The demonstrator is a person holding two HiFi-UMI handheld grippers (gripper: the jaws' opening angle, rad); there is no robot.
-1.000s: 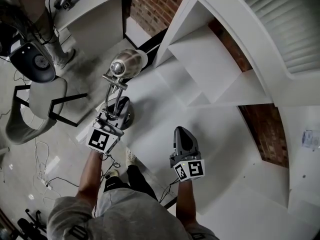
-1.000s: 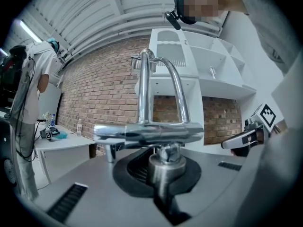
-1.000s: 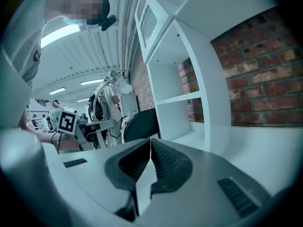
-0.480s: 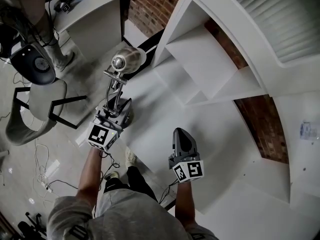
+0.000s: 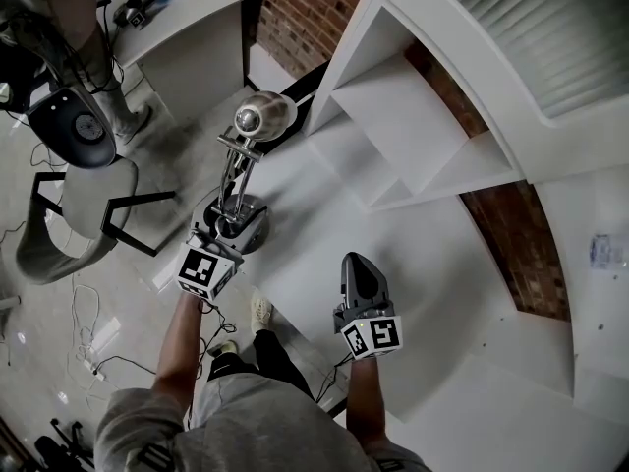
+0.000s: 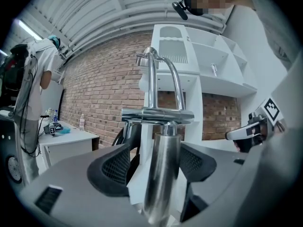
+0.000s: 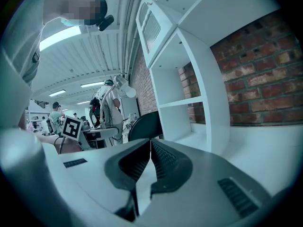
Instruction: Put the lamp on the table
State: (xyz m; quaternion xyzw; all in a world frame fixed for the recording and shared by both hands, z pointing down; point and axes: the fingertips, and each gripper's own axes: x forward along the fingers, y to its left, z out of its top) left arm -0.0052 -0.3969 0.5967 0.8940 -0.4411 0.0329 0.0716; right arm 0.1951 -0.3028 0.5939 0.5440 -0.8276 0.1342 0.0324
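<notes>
We are looking down on the white table (image 5: pixel 413 254), where the chrome lamp (image 5: pixel 239 180) is standing upright on its round base at the table's edge, its domed head tilting over the tabletop. Our left gripper (image 6: pixel 155 164) is hovering at that same edge. Its jaws have just been opening and are now standing released, wide apart on either side of the lamp's stem, with neither pad pressing on the metal. Our right gripper (image 7: pixel 150 150) is hanging above the table's middle, well apart from the lamp, its jaws clenched together on nothing. A white shelf unit (image 5: pixel 393 116) is rising along the table's far side, with a brick wall (image 5: pixel 314 8) showing beyond it. A grey chair (image 5: pixel 79 200) is sitting on the floor off the table's edge, on the lamp's side.
</notes>
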